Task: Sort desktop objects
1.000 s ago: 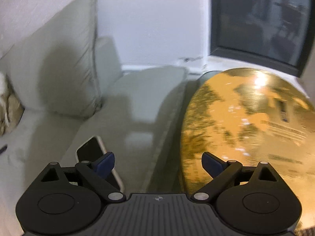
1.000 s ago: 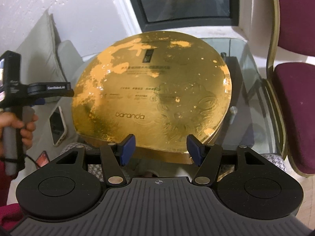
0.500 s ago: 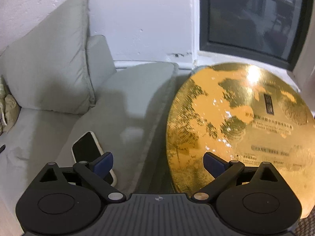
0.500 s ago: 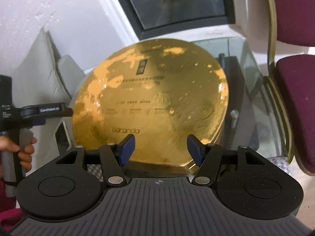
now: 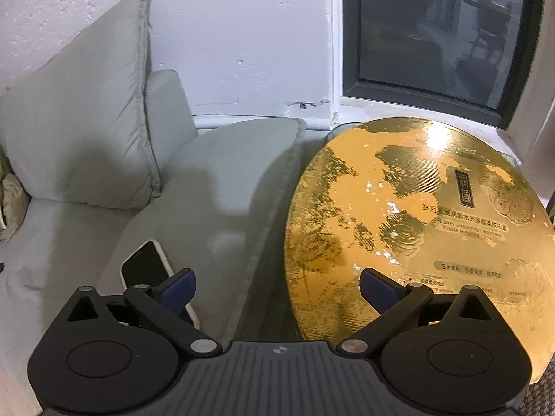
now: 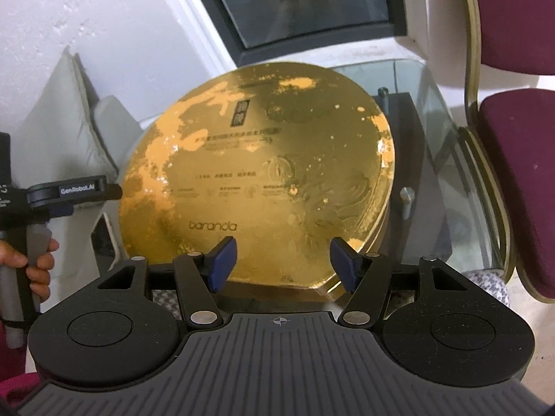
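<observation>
A large round gold box (image 5: 409, 222) (image 6: 256, 180) with dark print lies flat on a glass table (image 6: 437, 131). My left gripper (image 5: 277, 289) is open over the gap between the sofa and the box's left edge, nothing between its blue pads. My right gripper (image 6: 282, 261) is open at the box's near edge, empty. A phone (image 5: 149, 270) with a dark screen and pale case lies on the grey sofa seat, partly behind my left finger; a sliver of the phone (image 6: 104, 232) shows in the right wrist view. The left gripper's body (image 6: 69, 192) and a hand (image 6: 31, 263) holding it appear at the left.
Grey sofa cushions (image 5: 83, 131) stand against the white wall at left. A dark window (image 5: 437, 31) is behind the table. A maroon chair (image 6: 513, 159) with a gold frame stands right of the table. A bolt (image 6: 406, 197) shows under the glass.
Both cameras have pulled back and tilted up a little, so the gold box shows more fully. Both grippers stayed open and empty.
</observation>
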Demonstrator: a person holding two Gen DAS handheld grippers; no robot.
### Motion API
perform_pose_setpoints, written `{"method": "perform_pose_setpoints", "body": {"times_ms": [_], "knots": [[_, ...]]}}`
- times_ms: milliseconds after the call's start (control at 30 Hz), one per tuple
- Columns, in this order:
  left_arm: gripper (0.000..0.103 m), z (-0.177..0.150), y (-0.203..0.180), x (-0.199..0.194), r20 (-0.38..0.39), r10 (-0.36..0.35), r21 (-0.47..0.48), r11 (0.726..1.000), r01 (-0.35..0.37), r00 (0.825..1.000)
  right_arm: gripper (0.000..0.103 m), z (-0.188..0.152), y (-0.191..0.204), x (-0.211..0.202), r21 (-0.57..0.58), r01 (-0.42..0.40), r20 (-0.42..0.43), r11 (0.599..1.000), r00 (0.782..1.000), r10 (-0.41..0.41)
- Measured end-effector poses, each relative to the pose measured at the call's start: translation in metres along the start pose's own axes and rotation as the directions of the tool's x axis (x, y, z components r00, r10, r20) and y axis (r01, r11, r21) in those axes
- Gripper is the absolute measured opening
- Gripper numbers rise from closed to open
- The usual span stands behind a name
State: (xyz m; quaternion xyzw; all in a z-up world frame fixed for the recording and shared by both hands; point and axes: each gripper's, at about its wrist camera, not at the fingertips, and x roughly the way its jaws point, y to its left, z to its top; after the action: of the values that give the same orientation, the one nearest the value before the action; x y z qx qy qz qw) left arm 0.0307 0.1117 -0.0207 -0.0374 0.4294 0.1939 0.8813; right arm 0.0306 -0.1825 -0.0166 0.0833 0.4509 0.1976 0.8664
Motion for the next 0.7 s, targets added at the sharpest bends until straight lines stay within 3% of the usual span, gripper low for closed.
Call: {"method": "perform_pose_setpoints", "body": {"times_ms": [367, 533, 700], "knots": [[0.102, -0.001, 0.001, 0.003, 0.085, -0.118, -0.014, 0.993, 0.120, 0.989, 0.074, 0.006, 0.022, 0.001, -0.052, 0.024, 0.008, 0.998, 1.000, -0.024], [0.102, 0.014, 0.015, 0.016, 0.125, -0.120, -0.100, 0.986, 0.132, 0.985, 0.074, 0.005, 0.021, 0.001, -0.045, 0.033, 0.003, 0.998, 0.999, -0.033], [0.101, 0.026, 0.016, 0.038, 0.128, -0.101, -0.101, 0.988, 0.115, 0.987, 0.074, 0.007, 0.017, 0.002, -0.030, 0.040, -0.007, 0.999, 0.999, -0.040]]}}
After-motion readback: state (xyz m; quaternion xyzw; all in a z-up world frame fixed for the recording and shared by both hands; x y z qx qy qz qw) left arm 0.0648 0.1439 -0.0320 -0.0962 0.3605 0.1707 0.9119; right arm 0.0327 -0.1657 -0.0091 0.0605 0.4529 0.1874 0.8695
